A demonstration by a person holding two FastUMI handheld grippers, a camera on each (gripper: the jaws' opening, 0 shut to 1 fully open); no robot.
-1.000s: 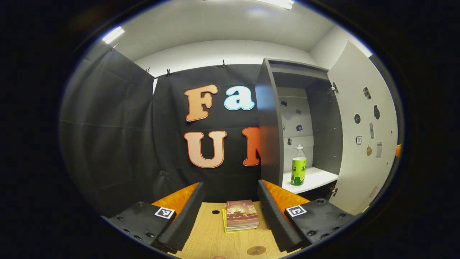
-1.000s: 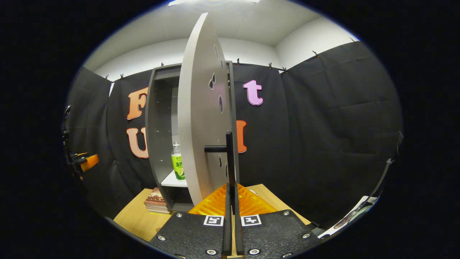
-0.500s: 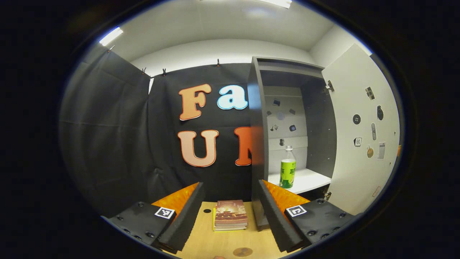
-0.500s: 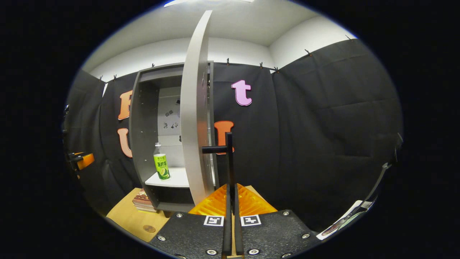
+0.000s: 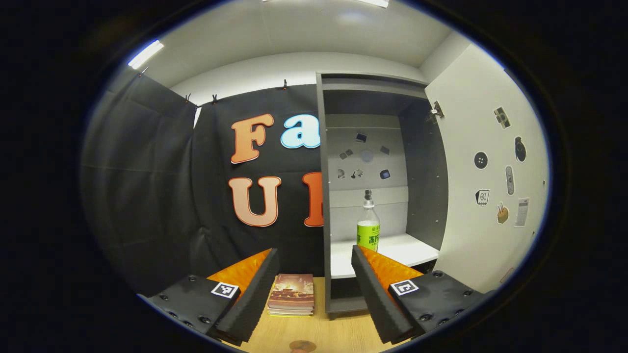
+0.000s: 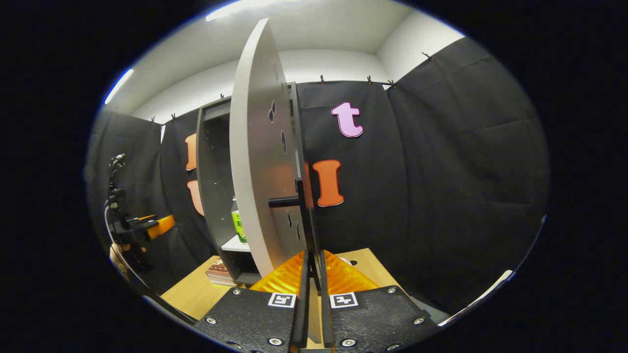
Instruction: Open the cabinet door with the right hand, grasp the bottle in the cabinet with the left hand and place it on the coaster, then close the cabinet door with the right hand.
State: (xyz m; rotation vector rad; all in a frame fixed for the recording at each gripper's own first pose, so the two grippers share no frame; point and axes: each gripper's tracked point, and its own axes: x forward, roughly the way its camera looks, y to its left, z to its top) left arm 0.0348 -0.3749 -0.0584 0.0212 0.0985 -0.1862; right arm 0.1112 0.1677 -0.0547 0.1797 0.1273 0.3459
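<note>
The cabinet door [image 5: 483, 166] stands wide open because the right gripper [image 6: 310, 274] has its jaws closed on the dark handle [image 6: 300, 206], keeping it out of the way. The bottle [image 5: 368, 226] stands upright on the white shelf [image 5: 392, 250] inside. The left gripper [image 5: 314, 274], jaws wide apart and empty, faces it. The coaster [image 5: 302, 345] lies on the desk [image 5: 319, 331] below, near the books [image 5: 293, 293].

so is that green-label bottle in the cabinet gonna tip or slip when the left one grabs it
The clear plastic bottle with the green label is tall and narrow, standing upright on the white cabinet shelf, so a high nudge could probably tip it. Its round body would likely roll if toppled. The smooth label may be a bit slippery.
</note>
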